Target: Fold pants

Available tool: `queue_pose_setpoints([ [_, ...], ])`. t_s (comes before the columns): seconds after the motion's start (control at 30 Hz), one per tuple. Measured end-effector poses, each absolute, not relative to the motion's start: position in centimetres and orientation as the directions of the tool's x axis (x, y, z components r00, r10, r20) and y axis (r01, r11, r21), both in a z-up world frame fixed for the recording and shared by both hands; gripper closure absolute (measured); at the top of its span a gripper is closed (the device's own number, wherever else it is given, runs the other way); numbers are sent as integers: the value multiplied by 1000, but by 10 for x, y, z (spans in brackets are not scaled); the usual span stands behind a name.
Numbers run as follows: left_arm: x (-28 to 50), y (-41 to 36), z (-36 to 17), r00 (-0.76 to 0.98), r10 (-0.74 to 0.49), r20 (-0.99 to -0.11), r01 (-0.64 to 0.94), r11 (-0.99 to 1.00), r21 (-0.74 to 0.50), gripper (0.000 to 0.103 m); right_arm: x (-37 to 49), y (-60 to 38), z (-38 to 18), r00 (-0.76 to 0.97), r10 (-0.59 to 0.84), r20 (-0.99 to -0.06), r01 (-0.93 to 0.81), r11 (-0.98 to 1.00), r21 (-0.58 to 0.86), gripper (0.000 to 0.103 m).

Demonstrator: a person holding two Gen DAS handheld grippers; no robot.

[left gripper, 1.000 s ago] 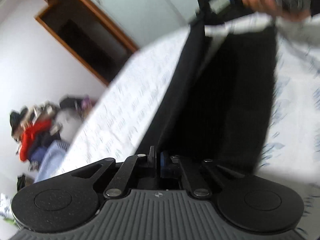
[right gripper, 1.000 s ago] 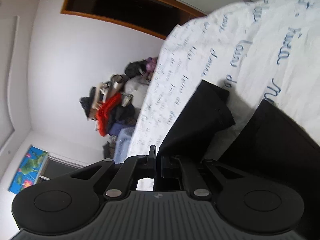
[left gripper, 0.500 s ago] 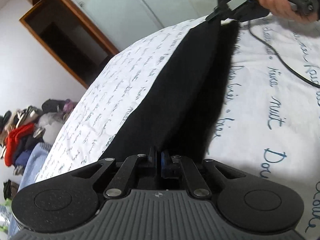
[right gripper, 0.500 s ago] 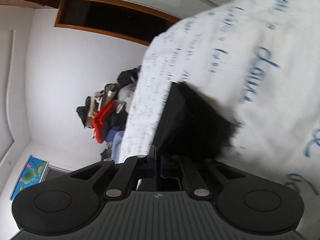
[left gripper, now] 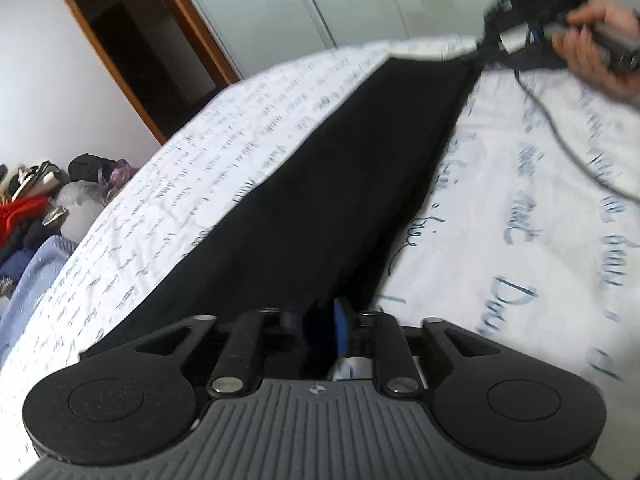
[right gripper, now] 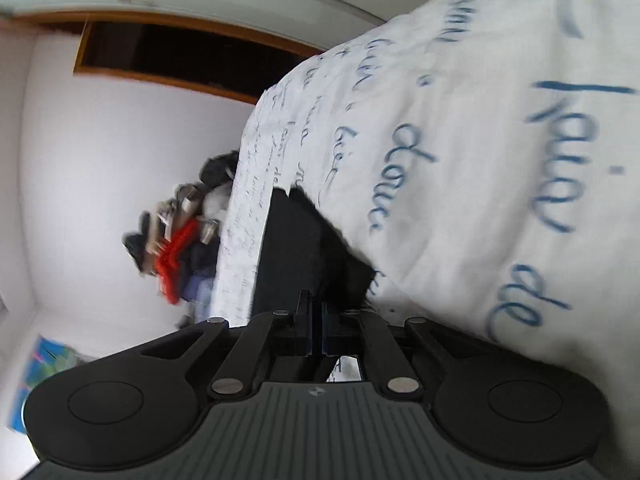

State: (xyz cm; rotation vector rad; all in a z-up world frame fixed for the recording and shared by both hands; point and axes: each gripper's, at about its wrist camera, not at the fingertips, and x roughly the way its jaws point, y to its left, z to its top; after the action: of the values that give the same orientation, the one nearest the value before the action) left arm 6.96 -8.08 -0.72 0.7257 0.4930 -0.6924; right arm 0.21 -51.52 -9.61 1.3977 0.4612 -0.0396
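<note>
The black pants (left gripper: pixel 340 184) lie stretched in a long flat strip across the white bed sheet (left gripper: pixel 540 216) with blue script. My left gripper (left gripper: pixel 320 320) is at the near end of the strip; its jaws have parted a little around the cloth there. My right gripper (left gripper: pixel 486 46) shows at the far end in the left wrist view, held by a hand, shut on the pants' far corner. In the right wrist view the right gripper (right gripper: pixel 314 320) is shut on the black pants (right gripper: pixel 296 248), which run away along the bed.
A wooden-framed dark opening (left gripper: pixel 152 52) and a pale wardrobe door (left gripper: pixel 340 0) stand behind the bed. A pile of clothes with a red item (left gripper: pixel 20 208) sits left of the bed. A black cable (left gripper: pixel 560 136) trails over the sheet.
The pants went from hanging loosely with two legs apart to one flat strip laid on the bed. My left jaws have parted slightly; the right gripper has moved farther away.
</note>
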Motion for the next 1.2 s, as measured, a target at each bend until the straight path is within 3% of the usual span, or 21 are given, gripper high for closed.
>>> queue_pose_setpoints([
  [0.07,57,-57,2,701,-414,-580,692,593,413,45,-11,-517,-87,913,205,-352,308,216,926,95],
  [0.13,48,-32,10,743,-391,-543,635,669,387,37,-24,-518,-75,910,163,-380,329,271,905,90],
  [0.3,57,24,11,844,-175,-506,360,885,296,38,-18,-500,-49,916,193,-352,275,335,901,89],
  [0.4,58,33,-1,845,-62,-532,297,881,368,46,6,-468,-28,909,278,-311,190,388,902,86],
  [0.47,51,31,-5,840,-69,-538,340,840,423,46,29,-438,-17,871,392,-297,120,417,901,63],
  [0.5,47,30,-5,839,-82,-538,365,818,444,46,44,-414,-14,837,463,-291,79,424,902,39],
  [0.53,44,28,-6,843,-89,-531,382,795,472,48,57,-391,-13,800,529,-283,43,421,906,29],
  [0.7,51,30,-22,842,-22,-539,378,735,562,47,116,-271,-29,517,824,-230,-50,298,953,29],
  [0.9,58,44,-30,835,-33,-549,380,756,533,53,154,-180,-39,326,902,-283,-61,319,946,29],
  [0.97,63,51,-27,821,-55,-568,385,788,481,70,155,-170,-42,307,901,-305,-71,342,937,29],
  [1.07,63,62,-20,811,-96,-576,385,829,405,78,149,-168,-58,282,885,-371,-33,395,918,31],
  [1.2,51,79,-2,807,-137,-574,376,868,323,87,140,-173,-58,284,895,-345,-24,366,930,30],
])
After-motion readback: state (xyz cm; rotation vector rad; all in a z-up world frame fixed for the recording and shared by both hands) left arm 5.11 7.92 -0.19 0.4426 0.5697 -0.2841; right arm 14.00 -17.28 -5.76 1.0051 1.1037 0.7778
